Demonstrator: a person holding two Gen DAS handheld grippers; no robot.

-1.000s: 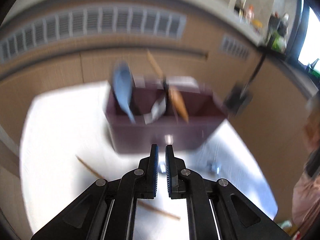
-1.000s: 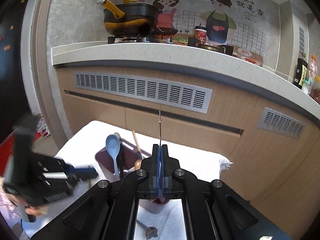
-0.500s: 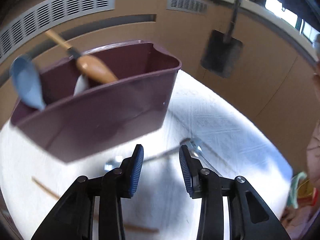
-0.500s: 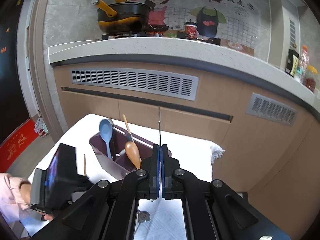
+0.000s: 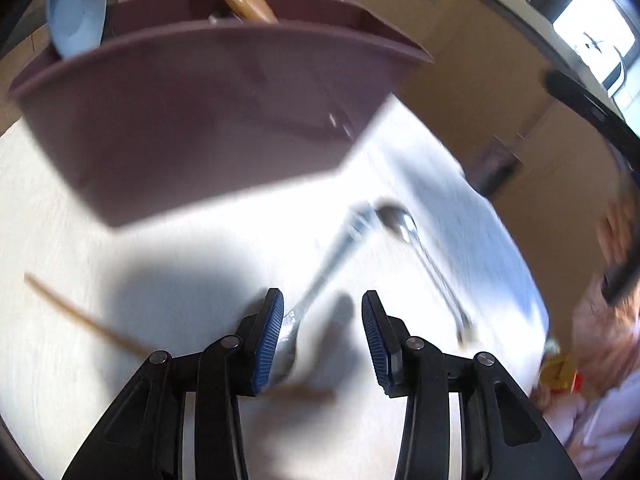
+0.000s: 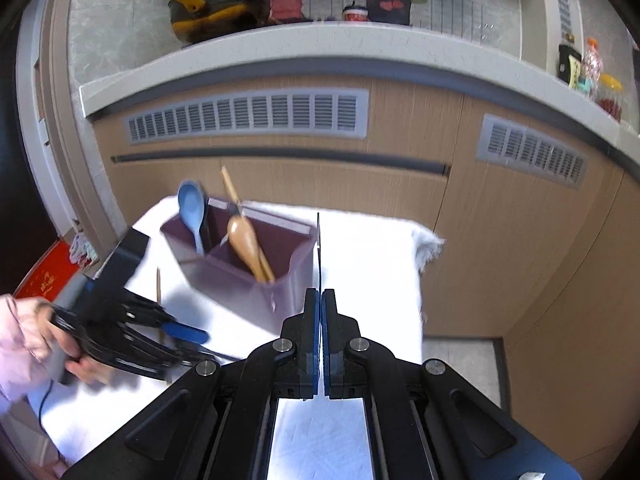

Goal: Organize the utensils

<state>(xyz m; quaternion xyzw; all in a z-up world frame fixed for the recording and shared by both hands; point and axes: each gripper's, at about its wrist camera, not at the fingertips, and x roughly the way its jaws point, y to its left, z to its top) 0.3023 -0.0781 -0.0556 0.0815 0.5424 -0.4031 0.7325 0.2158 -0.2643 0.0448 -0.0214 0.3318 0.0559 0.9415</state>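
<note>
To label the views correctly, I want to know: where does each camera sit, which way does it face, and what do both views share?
Left wrist: on the open left tongs, low, facing down at a fork and spoon on the white cloth before the purple holder; only the tongs clearly show.
Right wrist: on the right tongs, shut on a thin dark utensil, higher, facing the cabinets; the person's left hand shows.
Shared: holder and cloth.

left tongs (image 5: pixel 322 320) | opened wider, lowered over fork (image 5: pixel 320 280) | holder (image 5: pixel 200 120) nearer
</note>
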